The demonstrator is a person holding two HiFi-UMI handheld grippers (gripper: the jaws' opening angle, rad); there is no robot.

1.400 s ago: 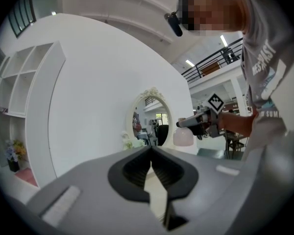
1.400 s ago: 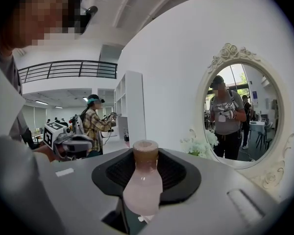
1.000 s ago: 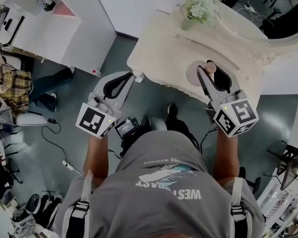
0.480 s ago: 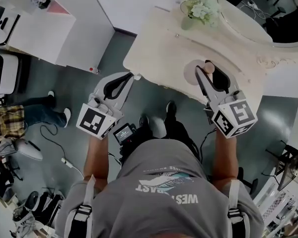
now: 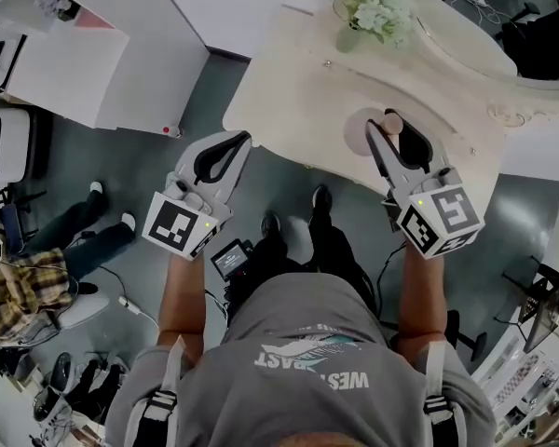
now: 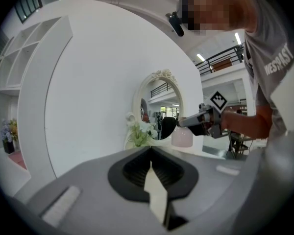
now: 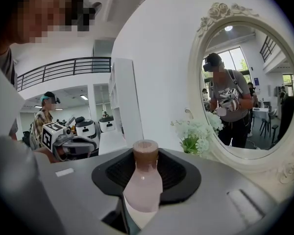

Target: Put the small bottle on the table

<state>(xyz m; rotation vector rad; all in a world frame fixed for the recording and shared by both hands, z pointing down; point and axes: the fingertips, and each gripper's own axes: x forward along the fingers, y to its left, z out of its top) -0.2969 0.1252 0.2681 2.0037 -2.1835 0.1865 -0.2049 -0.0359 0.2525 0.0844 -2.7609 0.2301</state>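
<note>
— Grey floor (image 5: 130, 175), left and lower part of the head view. On it stands a cream dressing table (image 5: 298, 82), upper centre. Entered?
— Entered. Next: oval mirror (image 7: 245, 82), ornate frame, at the table's back, filling the right of the right gripper view.
— Right gripper (image 5: 398, 142), right of centre in the head view. Jaws clamped on the small bottle (image 7: 142, 185), on its pink body below the brown cap. Bottle upright, presumably so its base meets the tabletop flat.
— Bottle's place?
— Between those jaws, over the table near its front edge. Not yet let go.
— Left gripper (image 5: 242, 141)?
— Left of centre, off the table's edge and above the floor. Jaws pressed together, nothing between them. I judge it is kept aside, having no part in this step.
— White flowers (image 5: 377, 12), top of the head view, well apart from the bottle and out of its way.
— Anything not legible?
— Bottle's base: covered by gripper bodies in every view, so I cannot tell whether it is touching the tabletop or just above it. The mirror is cut off at the head view's top right. Table legs are hidden beneath the top.
</note>
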